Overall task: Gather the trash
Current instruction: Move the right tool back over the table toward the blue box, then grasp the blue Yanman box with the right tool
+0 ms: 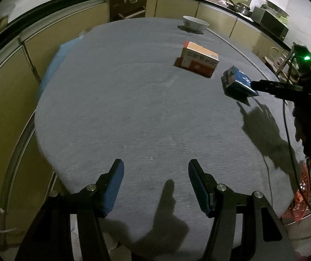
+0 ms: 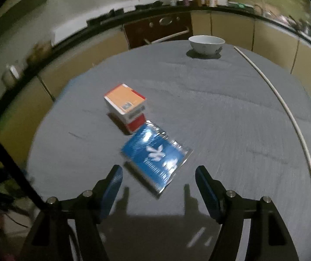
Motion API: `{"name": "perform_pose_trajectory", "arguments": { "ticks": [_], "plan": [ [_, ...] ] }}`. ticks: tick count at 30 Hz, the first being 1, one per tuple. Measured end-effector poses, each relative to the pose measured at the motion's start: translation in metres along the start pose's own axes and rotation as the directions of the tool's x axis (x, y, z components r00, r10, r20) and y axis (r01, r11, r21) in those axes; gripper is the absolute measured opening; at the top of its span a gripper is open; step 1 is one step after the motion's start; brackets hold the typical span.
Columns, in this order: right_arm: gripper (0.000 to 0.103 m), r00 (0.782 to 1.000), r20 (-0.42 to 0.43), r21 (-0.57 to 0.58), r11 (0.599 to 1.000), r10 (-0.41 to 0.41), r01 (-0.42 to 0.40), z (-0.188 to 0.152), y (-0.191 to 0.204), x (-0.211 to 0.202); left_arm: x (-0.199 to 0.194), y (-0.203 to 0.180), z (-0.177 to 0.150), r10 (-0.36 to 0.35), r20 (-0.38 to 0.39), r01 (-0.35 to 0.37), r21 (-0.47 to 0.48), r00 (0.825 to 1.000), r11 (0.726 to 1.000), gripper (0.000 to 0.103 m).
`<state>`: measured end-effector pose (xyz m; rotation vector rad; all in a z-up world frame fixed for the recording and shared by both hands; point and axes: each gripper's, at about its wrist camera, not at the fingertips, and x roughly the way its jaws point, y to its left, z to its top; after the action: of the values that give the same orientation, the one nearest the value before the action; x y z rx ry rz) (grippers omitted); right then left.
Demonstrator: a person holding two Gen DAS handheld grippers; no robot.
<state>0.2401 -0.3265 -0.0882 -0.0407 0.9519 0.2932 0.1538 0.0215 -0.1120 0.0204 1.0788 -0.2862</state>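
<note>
A blue foil packet point(image 2: 155, 154) with white print lies tilted just ahead of my right gripper point(image 2: 159, 169), its near corner between the spread fingers. The pads do not touch it, so the gripper is open. In the left wrist view the same packet point(image 1: 238, 82) shows at the tips of the right gripper point(image 1: 250, 87), over the table's right side; whether it rests on the cloth I cannot tell. An orange, white and red carton point(image 2: 125, 102) point(image 1: 199, 59) stands just behind the packet. My left gripper point(image 1: 156, 163) hangs open over bare cloth near the front edge, nothing between its fingers.
The table point(image 1: 111, 108) wears a grey cloth. A white bowl point(image 1: 195, 22) point(image 2: 206, 43) stands at its far edge. A thin white rod point(image 2: 286, 108) runs along the right side. A red mesh bag point(image 1: 301, 195) hangs below the right edge. Yellow cabinets ring the room.
</note>
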Motion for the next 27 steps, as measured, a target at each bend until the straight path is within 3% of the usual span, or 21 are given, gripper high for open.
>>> {"name": "perform_pose_trajectory", "arguments": {
  "ticks": [3, 13, 19, 22, 27],
  "plan": [
    [0.073, 0.999, -0.028, -0.071, 0.997, -0.024, 0.022, 0.008, 0.002, 0.011, -0.001, 0.003, 0.0, 0.002, -0.003, -0.002, -0.007, 1.0, 1.0, 0.062],
    [0.073, 0.99, -0.111, -0.077, 0.993, 0.085, -0.094, 0.025, 0.014, 0.03, -0.006, 0.003, -0.005, -0.01, -0.005, 0.01, -0.016, 1.0, 1.0, 0.062],
    [0.073, 0.995, -0.095, -0.158, 0.986, 0.03, -0.045, 0.016, 0.034, 0.031, -0.012, 0.006, -0.005, -0.008, 0.004, 0.008, -0.018, 1.0, 1.0, 0.062],
    [0.072, 0.996, -0.086, -0.191, 0.981, -0.035, 0.018, 0.014, 0.042, 0.035, -0.015, 0.006, -0.004, -0.005, 0.01, 0.005, -0.02, 1.0, 1.0, 0.062],
    [0.066, 0.997, -0.048, -0.139, 0.988, -0.067, 0.059, 0.013, 0.04, 0.038, -0.018, 0.006, 0.002, -0.009, 0.014, 0.009, -0.031, 1.0, 0.999, 0.062]
  ]
}}
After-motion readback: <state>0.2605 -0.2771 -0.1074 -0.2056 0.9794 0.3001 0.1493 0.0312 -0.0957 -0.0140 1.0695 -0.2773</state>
